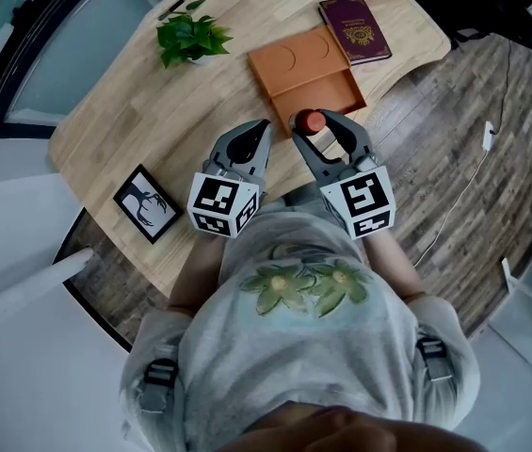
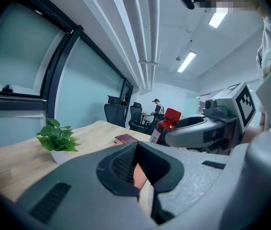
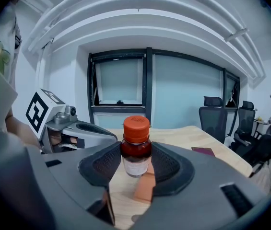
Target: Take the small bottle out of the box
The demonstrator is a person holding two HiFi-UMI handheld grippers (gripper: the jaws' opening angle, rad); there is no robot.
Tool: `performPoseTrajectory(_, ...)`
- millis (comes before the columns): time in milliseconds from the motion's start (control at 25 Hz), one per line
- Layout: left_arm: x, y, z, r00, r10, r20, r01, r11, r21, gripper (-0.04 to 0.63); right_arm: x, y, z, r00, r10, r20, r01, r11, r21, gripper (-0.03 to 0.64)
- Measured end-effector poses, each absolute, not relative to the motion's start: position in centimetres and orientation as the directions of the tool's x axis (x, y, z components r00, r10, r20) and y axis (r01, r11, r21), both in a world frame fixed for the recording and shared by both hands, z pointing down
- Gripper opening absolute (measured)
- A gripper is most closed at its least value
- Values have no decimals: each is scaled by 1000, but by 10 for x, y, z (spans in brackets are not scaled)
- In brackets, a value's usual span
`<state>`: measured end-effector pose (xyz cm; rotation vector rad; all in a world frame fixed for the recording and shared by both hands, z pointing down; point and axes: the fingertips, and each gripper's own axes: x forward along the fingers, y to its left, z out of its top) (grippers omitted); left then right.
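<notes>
Nearest, the two marker cubes sit side by side just in front of the person's grey shirt. From there the left tongs (image 1: 262, 128) reach forward with their tips together and nothing held; only a sliver of counter shows through the hollow behind the tips. Just to their right, the right tongs (image 3: 135, 163) are clamped on the small brown glass bottle with the red cap and white label (image 3: 135, 146). The dark pads grip its body from both sides, the bottle stands upright, and the cap rises clear above the pads. It hangs off the light wooden counter (image 1: 115, 121), at the near edge of the flat orange-brown box (image 1: 294, 69) — whether over the rim or just short of it cannot be told.

Left of the left tongs and closer to the person, a black-framed picture (image 1: 146, 203) lies flat near the counter's edge. The box lies directly ahead of both tongs, with round hollows in its upper part. Beyond it, ahead and right of the right tongs, a maroon booklet (image 1: 355, 29) lies at the box's far right corner. Ahead and left of the left tongs stands a small green leafy plant in a white pot (image 1: 190, 36), and farther still a black pen (image 1: 172, 8). Past the counter — dark office chairs and tall windows.
</notes>
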<state>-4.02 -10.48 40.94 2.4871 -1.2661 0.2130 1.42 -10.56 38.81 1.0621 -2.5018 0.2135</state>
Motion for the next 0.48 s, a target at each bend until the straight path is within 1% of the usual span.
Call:
performPoseTrajectory(200,-40,-106,411,594,-752,285,-804,-545,236,7,14,-107,388,-626,-652,428,-715,698,18,196)
performPoseTrajectory(360,-39,-106,412,594,-751,288,-804,-545,237,8,16,-105,394,-617,-642,455,-715,699,16,196)
performPoseTrajectory(480,-39,-106,412,596,-750,288,-803,-546,238,8,14,-108,392,-620,-649,441,-717,697,17,196)
